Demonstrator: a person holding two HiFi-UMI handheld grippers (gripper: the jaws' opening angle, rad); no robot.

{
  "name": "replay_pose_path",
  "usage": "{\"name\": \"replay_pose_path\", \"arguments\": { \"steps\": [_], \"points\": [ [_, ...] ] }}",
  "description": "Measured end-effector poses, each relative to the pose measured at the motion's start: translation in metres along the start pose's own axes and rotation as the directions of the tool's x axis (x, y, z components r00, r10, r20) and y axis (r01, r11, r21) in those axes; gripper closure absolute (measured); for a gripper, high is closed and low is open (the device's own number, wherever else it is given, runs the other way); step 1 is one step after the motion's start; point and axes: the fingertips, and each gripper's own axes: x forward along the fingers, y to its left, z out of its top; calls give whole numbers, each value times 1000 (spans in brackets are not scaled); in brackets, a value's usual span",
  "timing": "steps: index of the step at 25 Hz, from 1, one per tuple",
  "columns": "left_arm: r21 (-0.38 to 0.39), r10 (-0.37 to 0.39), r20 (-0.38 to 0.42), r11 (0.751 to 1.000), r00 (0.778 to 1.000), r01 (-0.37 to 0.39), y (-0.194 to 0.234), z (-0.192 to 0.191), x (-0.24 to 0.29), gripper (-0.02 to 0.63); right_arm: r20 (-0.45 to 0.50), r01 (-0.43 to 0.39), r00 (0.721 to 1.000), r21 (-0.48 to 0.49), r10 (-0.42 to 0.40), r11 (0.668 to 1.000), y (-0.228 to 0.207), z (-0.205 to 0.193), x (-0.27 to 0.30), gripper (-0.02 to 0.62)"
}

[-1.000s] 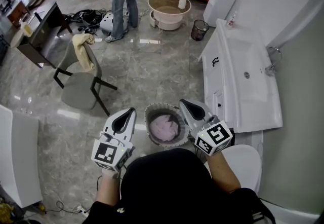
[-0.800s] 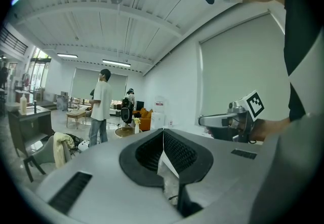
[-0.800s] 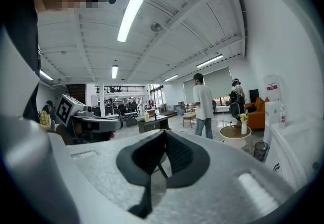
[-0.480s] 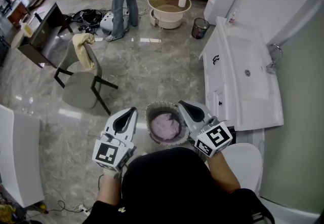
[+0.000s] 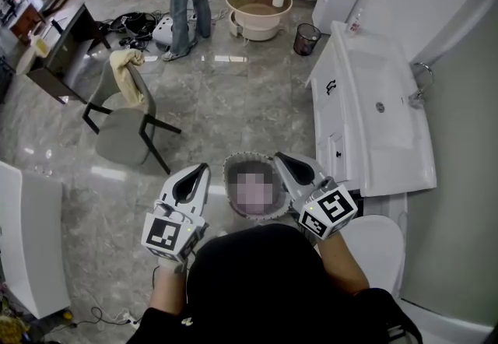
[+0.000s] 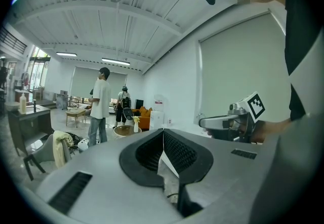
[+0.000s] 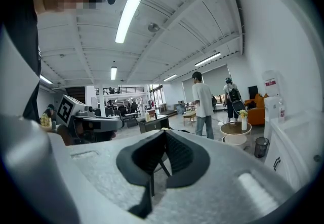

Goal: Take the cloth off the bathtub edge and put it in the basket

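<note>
Left gripper and right gripper, jaws pressed together (nothing pinched), flank the basket on the floor.

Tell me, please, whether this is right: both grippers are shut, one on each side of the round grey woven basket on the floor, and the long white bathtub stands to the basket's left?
Not quite: the head view shows the long white bathtub to the right of the round grey woven basket, not its left. The left gripper and right gripper are shut, one on each side.
</note>
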Motion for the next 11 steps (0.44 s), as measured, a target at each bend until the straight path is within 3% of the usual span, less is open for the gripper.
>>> {"name": "replay_pose_path", "arguments": {
  "steps": [6,11],
  "points": [
    [5,-1,-7,1000,1000,1,-3,-3,-3,592,-11,8,1000,11,-8,1000,1,-4,-5,598],
    [-42,11,-16,999,1000,-12,-8,2,-6,592,-11,8,1000,5,-8,1000,2,-2,-9,598]
  ]
}}
